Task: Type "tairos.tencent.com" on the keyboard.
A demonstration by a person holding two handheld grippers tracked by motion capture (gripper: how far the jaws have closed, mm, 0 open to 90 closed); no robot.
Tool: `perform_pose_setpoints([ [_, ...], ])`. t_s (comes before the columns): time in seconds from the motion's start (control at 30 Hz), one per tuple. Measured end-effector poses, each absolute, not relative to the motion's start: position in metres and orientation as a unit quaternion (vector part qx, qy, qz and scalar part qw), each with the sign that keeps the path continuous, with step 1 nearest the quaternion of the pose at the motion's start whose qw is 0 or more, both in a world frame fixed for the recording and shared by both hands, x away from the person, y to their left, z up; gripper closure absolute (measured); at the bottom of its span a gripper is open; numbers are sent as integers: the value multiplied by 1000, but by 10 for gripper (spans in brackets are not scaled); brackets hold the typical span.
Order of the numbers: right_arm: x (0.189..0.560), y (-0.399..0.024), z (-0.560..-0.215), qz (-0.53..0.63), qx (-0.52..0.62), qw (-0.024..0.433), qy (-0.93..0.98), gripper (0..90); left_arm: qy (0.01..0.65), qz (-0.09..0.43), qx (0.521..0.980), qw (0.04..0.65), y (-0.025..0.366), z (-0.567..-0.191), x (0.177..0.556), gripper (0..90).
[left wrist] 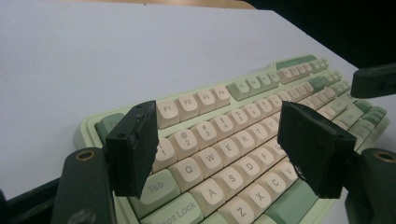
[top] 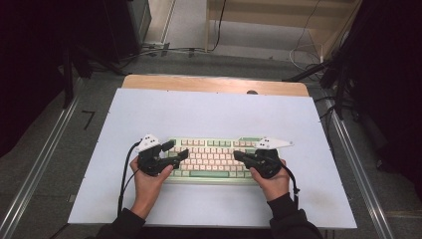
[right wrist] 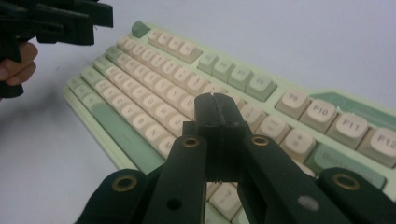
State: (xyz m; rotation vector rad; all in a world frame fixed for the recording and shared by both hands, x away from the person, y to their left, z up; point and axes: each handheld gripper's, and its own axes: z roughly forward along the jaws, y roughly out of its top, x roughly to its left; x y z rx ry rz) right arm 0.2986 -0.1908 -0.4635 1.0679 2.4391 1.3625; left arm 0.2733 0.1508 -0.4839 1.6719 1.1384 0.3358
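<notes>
While the keyboard lies beneath, right gripper hovers.

keyboard on white table, two claws over it

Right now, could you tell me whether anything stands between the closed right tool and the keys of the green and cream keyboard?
Nothing visible does. The right tool, jaws shut together and empty, hangs just above the green and cream keyboard, with only bare keys under its tips.

Grey floor, cables, wooden shelf unit, dim room.
</notes>
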Motion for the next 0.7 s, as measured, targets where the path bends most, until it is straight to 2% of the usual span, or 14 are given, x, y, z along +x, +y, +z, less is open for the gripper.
perform_pose_setpoints([
  [0.7,292,-185,-482,409,348,64,841,876,474,138,701,514,149,-486,274,301],
])
